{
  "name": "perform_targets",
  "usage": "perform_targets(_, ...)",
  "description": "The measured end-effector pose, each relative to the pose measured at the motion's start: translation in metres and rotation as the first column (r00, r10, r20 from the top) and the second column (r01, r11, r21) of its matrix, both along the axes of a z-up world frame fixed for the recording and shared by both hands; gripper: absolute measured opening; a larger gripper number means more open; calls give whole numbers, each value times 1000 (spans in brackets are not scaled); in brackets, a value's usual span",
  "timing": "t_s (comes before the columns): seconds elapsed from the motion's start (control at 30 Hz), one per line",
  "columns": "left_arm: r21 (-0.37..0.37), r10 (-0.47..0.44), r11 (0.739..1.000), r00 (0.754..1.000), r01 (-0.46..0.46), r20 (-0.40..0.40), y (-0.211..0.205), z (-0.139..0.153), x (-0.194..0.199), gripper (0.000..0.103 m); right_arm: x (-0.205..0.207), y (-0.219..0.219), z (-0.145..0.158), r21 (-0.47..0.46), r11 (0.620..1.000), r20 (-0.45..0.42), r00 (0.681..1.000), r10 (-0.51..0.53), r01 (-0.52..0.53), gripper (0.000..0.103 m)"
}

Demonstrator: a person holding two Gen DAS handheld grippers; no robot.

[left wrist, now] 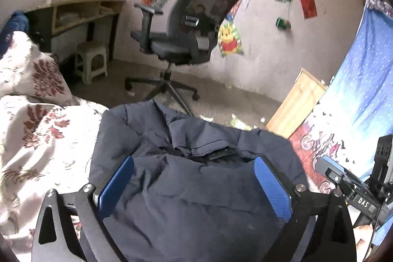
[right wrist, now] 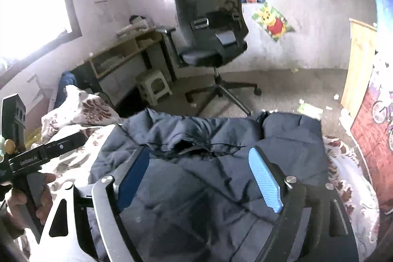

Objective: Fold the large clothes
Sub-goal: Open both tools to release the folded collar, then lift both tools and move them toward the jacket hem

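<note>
Dark navy padded jacket [left wrist: 196, 188] folded on floral bedspread [left wrist: 44, 134], filling lower centre of both views, left gripper [left wrist: 194, 186] fingers spread wide above it, right gripper [right wrist: 199, 178] also spread, nothing pinched, office chair [right wrist: 211, 23] behind

Near part of dark jacket [left wrist: 196, 200] was cut off by bottom edge, both views. Bed cover [left wrist: 36, 139] under jacket was hidden. Wall posters [right wrist: 272, 21] were too blurred for reading. Shelf contents [left wrist: 81, 11] were unclear.
</note>
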State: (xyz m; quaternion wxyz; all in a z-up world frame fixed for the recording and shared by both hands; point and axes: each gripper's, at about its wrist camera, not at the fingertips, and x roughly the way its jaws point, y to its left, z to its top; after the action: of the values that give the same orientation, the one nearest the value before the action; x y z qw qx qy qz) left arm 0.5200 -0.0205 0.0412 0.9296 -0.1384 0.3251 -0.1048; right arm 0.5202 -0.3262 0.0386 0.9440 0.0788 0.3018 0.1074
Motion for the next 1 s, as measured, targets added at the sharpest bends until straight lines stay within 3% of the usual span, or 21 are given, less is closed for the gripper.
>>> perform_targets(0.37,22,16,1000,994,-18,112,0,51,-92,103,-94,7,58,13,1000,125,992,-13,11,91)
perform_targets(0.67,69,21,997,984,-33,177,-2,64,-167,103,-173,3,83,26,1000,187,982,-10,5,93)
perform_targets(1.0,53,6,998,973,-19,232,-1,77,-252,103,-253,-6,102,17,1000,213,977,6,-10,93)
